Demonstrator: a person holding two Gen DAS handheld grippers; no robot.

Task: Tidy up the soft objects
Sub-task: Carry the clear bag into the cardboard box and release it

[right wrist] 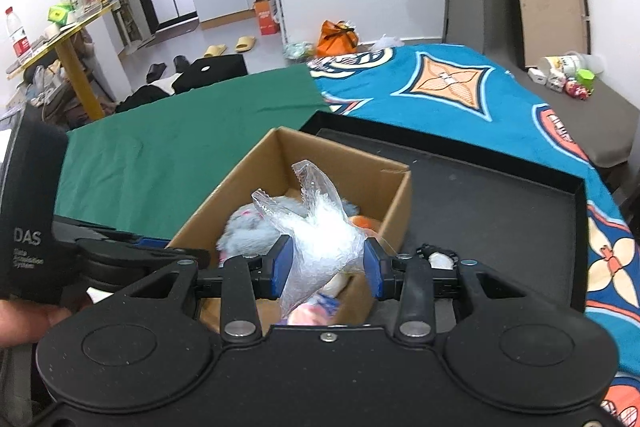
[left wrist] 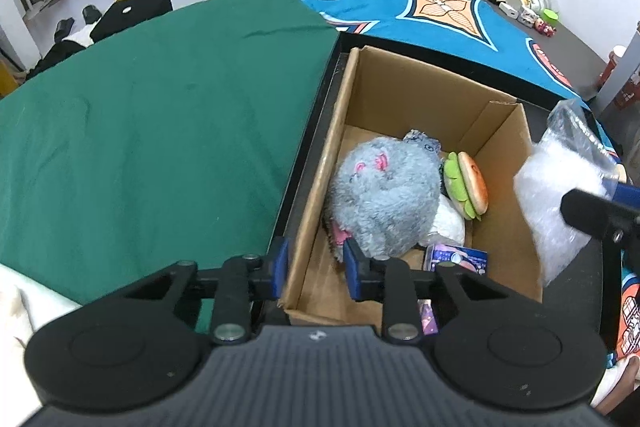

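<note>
An open cardboard box [left wrist: 400, 83] stands in a black tray [right wrist: 500, 195] on the bed. Inside lie a grey plush animal [left wrist: 384, 195], a plush burger [left wrist: 468, 185], a white soft item and small printed packets [left wrist: 456, 259]. My left gripper [left wrist: 316, 269] is open and empty, with the box's near left wall between its fingers. My right gripper [right wrist: 328, 265] is shut on a clear bubble-wrap bag [right wrist: 320, 231] and holds it above the box's near right corner; the bag also shows in the left wrist view [left wrist: 560, 195].
A green cloth [left wrist: 152, 131] covers the bed to the left of the tray, a blue patterned blanket [left wrist: 420, 7] lies beyond it. Small toys and cups [right wrist: 564, 75] sit on a grey ledge at the far right. Slippers, bags and boxes lie on the floor beyond the bed.
</note>
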